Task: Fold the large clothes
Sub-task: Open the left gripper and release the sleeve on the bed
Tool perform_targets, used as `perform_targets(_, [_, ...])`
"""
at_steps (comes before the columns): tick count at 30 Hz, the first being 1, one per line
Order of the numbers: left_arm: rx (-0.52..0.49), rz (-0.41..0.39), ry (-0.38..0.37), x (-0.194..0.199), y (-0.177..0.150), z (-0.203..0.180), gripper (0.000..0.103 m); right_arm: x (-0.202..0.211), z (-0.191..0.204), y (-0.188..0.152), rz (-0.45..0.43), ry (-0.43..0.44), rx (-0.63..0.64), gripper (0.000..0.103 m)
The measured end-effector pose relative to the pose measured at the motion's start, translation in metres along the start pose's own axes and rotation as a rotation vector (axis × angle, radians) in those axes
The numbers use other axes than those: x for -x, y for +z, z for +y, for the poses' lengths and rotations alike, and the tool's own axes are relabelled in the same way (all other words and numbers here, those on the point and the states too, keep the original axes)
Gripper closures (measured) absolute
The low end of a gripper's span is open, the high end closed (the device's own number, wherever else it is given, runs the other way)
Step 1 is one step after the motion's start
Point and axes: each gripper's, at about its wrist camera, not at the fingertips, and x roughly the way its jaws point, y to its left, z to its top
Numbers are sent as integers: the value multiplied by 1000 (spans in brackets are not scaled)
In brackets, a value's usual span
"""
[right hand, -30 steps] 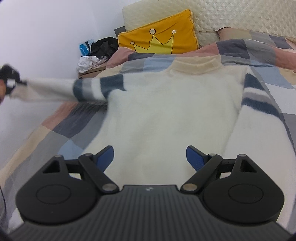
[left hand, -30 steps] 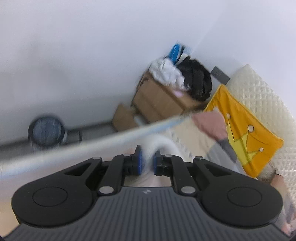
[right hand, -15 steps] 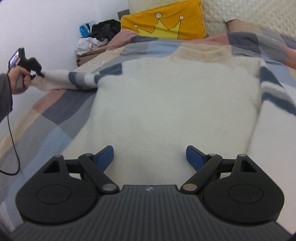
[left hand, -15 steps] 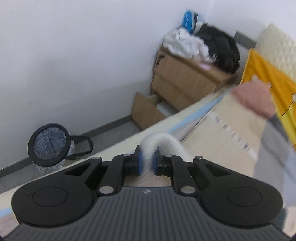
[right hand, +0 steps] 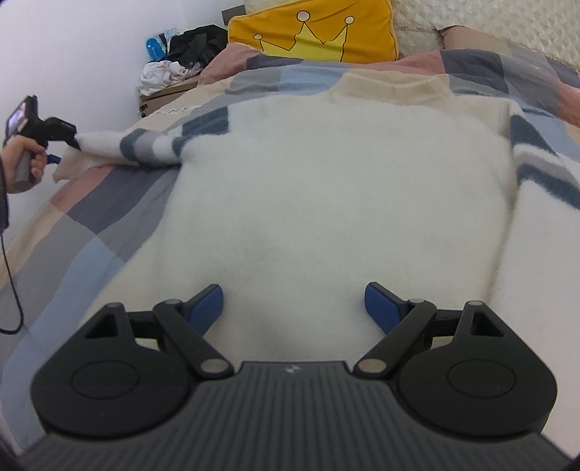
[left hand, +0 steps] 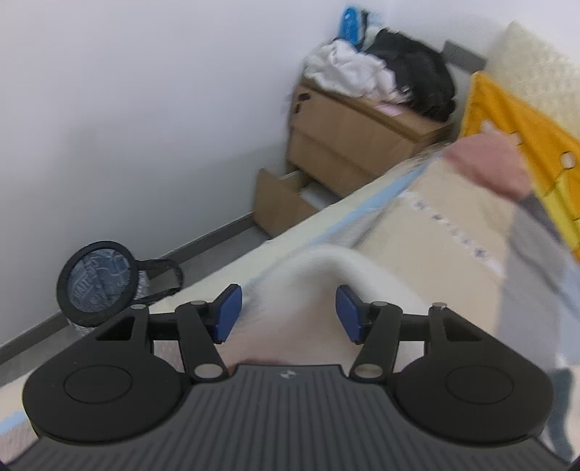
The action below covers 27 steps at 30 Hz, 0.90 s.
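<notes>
A fluffy white sweater (right hand: 326, 181) lies flat on the bed, collar toward the pillows. Its striped left sleeve (right hand: 145, 148) stretches out to the bed's left edge. There my left gripper (right hand: 65, 150) is at the cuff, held by a hand (right hand: 21, 163). In the left wrist view its jaws are opening: the white cuff (left hand: 319, 275) lies between the blue pads (left hand: 228, 317), with a gap on both sides. My right gripper (right hand: 293, 308) hovers open over the sweater's lower body, nothing between its fingers. The striped right sleeve (right hand: 543, 174) lies along the right side.
A patchwork quilt (right hand: 90, 217) covers the bed. A yellow crown pillow (right hand: 315, 32) leans at the head. Beside the bed stands a brown nightstand (left hand: 355, 137) piled with clothes, its lower drawer (left hand: 279, 203) open. A round black mesh basket (left hand: 98, 282) sits on the floor by the wall.
My left gripper came down with the sleeve cuff to the bed's edge, and its jaws, shut on the cuff before, have parted. The right gripper shifted slightly closer over the sweater.
</notes>
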Motion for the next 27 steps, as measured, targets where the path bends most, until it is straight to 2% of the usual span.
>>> perform_targets(4, [27, -15, -79, 48, -16, 4, 34, 4, 1, 2, -10, 14, -8, 16])
perform_targets(6, [13, -15, -91, 73, -29, 1, 33, 9, 1, 1, -20, 27, -4, 16])
perform_targets(10, [-6, 4, -146, 120, -66, -10, 33, 23, 7, 0, -44, 65, 5, 16])
perform_targets(13, [54, 15, -211, 150, -97, -17, 33, 34, 11, -2, -71, 80, 24, 16])
perform_targets(16, [90, 42, -265, 175, -128, -34, 33, 42, 11, -5, -80, 85, 24, 16])
perform_targets(20, [35, 46, -316, 209, -171, -66, 33, 59, 6, -12, -96, 102, -1, 16])
perform_targets(27, [7, 118, -405, 261, -253, -105, 33, 82, -1, -25, -103, 84, -43, 16])
